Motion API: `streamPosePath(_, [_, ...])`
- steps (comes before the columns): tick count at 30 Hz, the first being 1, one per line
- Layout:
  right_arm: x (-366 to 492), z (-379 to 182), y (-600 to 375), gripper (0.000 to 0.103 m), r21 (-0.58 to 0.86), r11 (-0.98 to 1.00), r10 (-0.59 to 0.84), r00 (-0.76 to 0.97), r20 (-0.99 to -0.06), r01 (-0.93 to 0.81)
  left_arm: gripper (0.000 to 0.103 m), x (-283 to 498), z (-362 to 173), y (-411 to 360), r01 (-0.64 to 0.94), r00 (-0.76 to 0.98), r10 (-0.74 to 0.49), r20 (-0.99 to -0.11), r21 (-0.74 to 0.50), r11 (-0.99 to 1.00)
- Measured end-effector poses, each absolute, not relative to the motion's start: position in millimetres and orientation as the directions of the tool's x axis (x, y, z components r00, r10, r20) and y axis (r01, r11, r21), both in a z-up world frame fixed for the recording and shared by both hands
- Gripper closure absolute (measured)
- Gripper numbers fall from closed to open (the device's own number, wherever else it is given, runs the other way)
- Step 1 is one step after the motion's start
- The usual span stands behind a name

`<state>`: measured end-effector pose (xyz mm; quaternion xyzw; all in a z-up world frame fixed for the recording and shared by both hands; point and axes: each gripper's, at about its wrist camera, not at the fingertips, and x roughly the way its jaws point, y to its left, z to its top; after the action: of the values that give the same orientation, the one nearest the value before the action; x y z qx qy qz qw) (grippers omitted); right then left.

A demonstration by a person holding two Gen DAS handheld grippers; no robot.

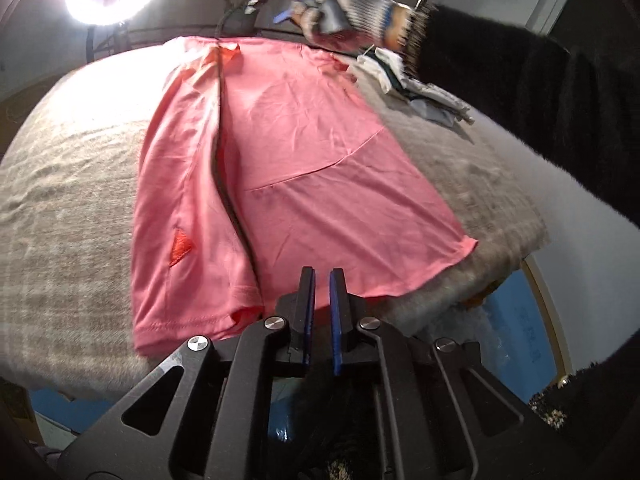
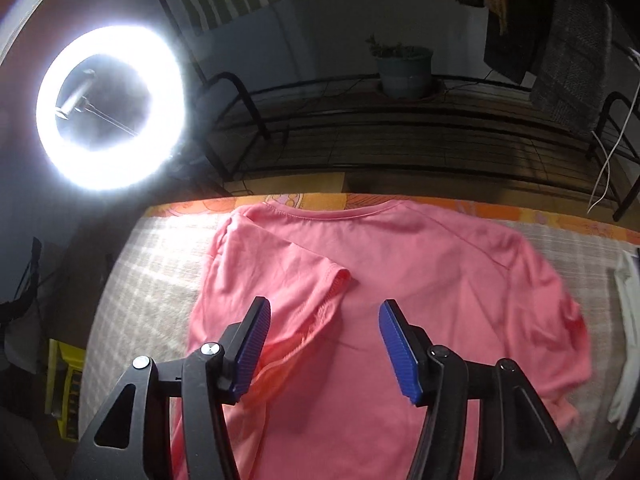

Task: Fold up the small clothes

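Grey blanket [image 1: 72, 184] under pink shirt [image 1: 304, 168] (ring light [image 2: 110, 108] behind).

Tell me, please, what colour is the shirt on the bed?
Pink, with small red patches; the shirt shows best in the right wrist view.

We see the pink shirt [image 1: 304, 168] lengthwise from its hem on left wrist, right wrist close above facing its collar [image 2: 340, 212].
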<state>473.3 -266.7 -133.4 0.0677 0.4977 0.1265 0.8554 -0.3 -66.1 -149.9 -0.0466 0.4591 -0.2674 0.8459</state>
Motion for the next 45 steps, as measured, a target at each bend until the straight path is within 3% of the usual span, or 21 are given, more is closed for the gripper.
streamPosePath(8, [392.1, -63.7, -331.5, 0.044, 0.296, 0.945, 0.322, 0.544, -0.775, -0.139, 0.098, -20.2, -125.5, -31.7, 0.344, 0.519, -0.464, -0.718, -0.322, 0.882])
streamPosePath(13, [310.5, -46.3, -336.1, 0.044, 0.278, 0.936, 0.351, 0.532, -0.771, -0.215, 0.098, -12.0, -139.6, 10.8, 0.191, 0.563, -0.347, -0.75, -0.29, 0.938])
streamPosePath(23, [129.7, -137.5, -267.0, 0.053, 0.327, 0.852, 0.45, 0.254, -0.856, -0.408, 0.098, 22.8, -201.3, 55.5, -0.019, 0.438, -0.396, -0.807, -0.449, 0.893])
streamPosePath(36, [59.8, -195.1, -271.6, 0.054, 0.272, 0.887, 0.372, 0.228, -0.9, -0.372, 0.098, 19.5, -185.5, 8.3, 0.081, 0.507, -0.334, -0.795, -0.342, 0.936])
streamPosePath(40, [45.9, -191.1, -297.6, 0.054, 0.304, 0.888, 0.391, 0.219, -0.894, -0.345, 0.098, 21.5, -176.9, -16.0, 0.136, 0.508, -0.356, -0.785, -0.335, 0.932])
streamPosePath(45, [25.4, -162.1, -354.5, 0.054, 0.364, 0.898, 0.432, 0.339, -0.836, -0.248, 0.098, 20.4, -164.1, -66.0, 0.255, 0.509, -0.407, -0.758, -0.319, 0.913])
